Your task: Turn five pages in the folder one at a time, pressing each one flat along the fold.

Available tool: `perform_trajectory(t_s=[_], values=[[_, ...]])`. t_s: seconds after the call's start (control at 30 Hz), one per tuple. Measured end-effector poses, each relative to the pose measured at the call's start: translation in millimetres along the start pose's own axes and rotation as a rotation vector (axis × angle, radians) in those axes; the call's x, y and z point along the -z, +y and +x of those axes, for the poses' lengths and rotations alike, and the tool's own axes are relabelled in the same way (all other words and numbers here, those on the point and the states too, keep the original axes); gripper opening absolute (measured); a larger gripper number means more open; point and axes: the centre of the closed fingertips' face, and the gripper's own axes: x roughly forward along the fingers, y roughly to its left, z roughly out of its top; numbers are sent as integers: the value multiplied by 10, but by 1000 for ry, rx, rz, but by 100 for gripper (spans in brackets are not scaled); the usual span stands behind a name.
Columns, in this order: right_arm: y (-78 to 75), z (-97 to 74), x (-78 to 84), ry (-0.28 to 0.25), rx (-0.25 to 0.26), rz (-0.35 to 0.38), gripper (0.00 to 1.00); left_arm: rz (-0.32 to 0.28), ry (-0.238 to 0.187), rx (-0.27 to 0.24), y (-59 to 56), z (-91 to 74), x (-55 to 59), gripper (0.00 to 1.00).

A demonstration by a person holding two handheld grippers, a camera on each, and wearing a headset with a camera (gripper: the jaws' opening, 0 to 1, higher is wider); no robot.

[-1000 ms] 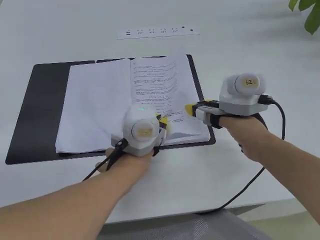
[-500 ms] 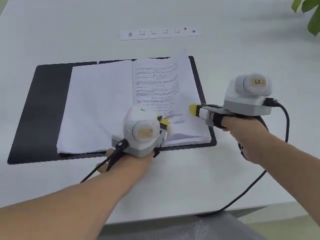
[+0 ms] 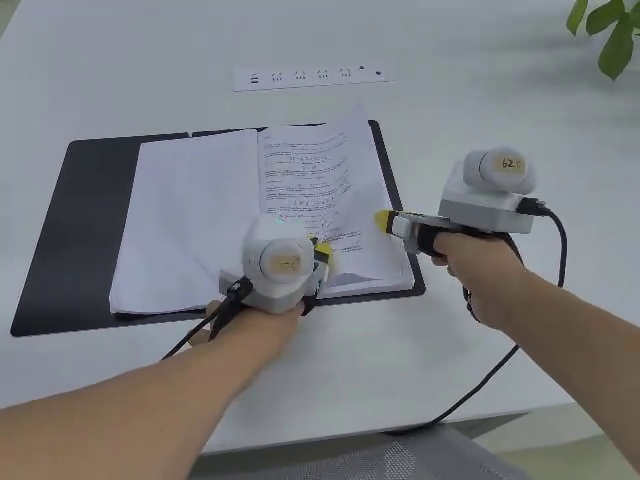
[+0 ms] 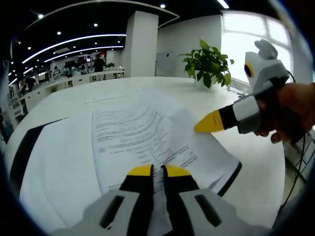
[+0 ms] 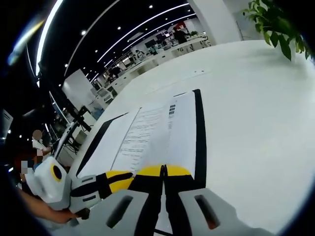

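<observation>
Folder [image 3: 75, 230] lies open on the white bench [image 3: 480, 90], printed page [image 3: 315, 190] on its right half. Left gripper [image 3: 322, 250] is at the page's lower edge, right gripper [image 3: 383, 221] at its right edge; both have fingers [image 4: 141, 171] clenched together, on paper or not I cannot tell.

An open-plan office: the left gripper view shows strip lights [image 4: 74, 42] on a dark ceiling at upper left, rows of desks [image 4: 74, 78] below them, a white pillar [image 4: 140, 44] at top centre, and a plant [image 4: 209, 64] by a bright window [image 4: 251, 39] at upper right.
</observation>
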Motion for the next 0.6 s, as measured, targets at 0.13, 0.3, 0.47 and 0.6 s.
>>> perform_trajectory(t_s=[0.13,0.3,0.47,0.6], values=[[25,-34,-34,-15,7,5,0,21,28,35,-46,-72,9,13],[65,-83,-46,-21,9,23,0,53,58,21,23,-276,68,16],[161,-154,-99,-36,14,26,0,44,25,25,113,-558,-7,18],[316,-227,-182,-61,-2,50,0,18,-14,20,222,-758,-115,22]])
